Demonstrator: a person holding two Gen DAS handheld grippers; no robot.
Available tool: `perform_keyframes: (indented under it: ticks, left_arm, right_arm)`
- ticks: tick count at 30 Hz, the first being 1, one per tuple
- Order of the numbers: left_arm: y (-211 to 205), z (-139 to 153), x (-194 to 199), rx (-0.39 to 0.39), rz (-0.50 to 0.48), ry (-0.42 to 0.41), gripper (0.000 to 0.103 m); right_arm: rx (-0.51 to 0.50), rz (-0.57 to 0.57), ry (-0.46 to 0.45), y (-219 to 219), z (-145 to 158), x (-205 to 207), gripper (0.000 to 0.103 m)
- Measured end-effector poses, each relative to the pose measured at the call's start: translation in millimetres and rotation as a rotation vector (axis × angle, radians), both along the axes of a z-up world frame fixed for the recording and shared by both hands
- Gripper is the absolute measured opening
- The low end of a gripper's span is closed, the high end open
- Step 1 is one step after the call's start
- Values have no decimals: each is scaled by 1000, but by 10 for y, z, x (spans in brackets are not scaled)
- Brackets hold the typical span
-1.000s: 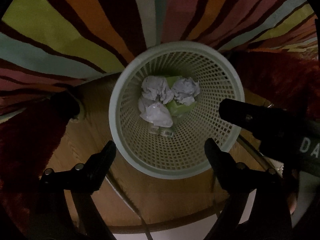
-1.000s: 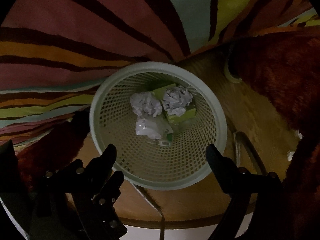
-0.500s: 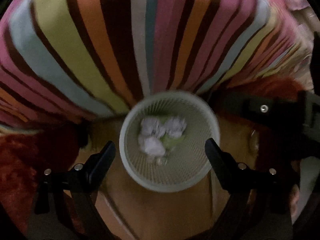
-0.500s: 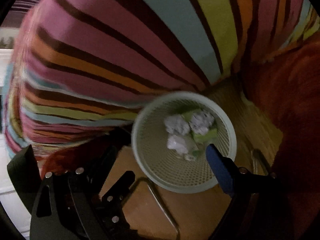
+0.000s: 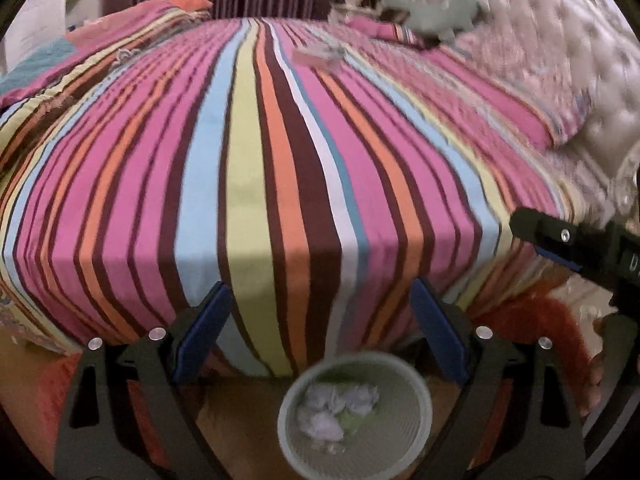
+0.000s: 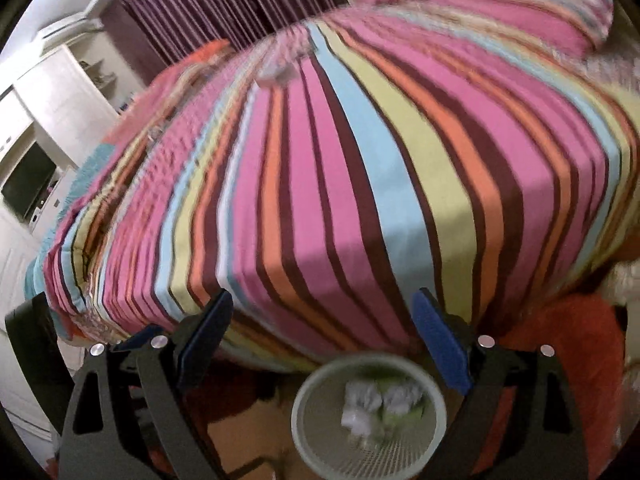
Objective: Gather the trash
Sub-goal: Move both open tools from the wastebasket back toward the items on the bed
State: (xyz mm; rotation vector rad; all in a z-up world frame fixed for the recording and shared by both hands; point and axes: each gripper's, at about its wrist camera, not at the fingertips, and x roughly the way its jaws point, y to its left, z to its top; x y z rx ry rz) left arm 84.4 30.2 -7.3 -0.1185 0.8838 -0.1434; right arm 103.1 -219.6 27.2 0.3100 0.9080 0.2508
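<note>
My left gripper (image 5: 320, 320) has its jaws wide apart with nothing between them, aimed at the near edge of the bed (image 5: 280, 160). The striped sheet (image 5: 208, 152) runs from that edge away to the far side, where a small crumpled thing (image 5: 320, 54) lies, too blurred to name. The bin (image 5: 416, 392) stands on the wooden floor (image 5: 240, 420) just off the bed's near edge, below the open jaws; inside it I see wads of white paper (image 5: 324, 426) and something pale green (image 5: 354, 420). At the right edge of that view is my right gripper (image 6: 322, 320), a dark bar; in its own view its jaws are also spread and empty. There the bin (image 6: 312, 428) sits low right of centre, against the bed's near edge, a red rug (image 6: 568, 328) beside it.
</note>
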Motion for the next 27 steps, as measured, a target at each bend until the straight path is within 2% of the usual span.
perform_keyframes:
  ticks: [8,12,14,16,22,27]
  left_arm:
    - [228,255,343,-49,51,-81,88]
    - [322,312,540,-89,73,-94,88]
    - [329,331,636,-92,66,-93,88]
    - [324,346,736,-90,59,-93,94]
    - [332,372,1030,-127,44,-92,94]
    - [231,442,1242,-82,7,-126,94]
  right_arm:
    - [-108,1,-119,70,318,258,87]
    - [-120,-4,-128,41,387,437,87]
    - [-118,-8,-123,20,385,552,87]
    - [-119,-11,-125,7,401,608,87]
    - [-165,-13,-143,-6,429,797,87]
    - [-177,-21,-146,-16,415,991,87]
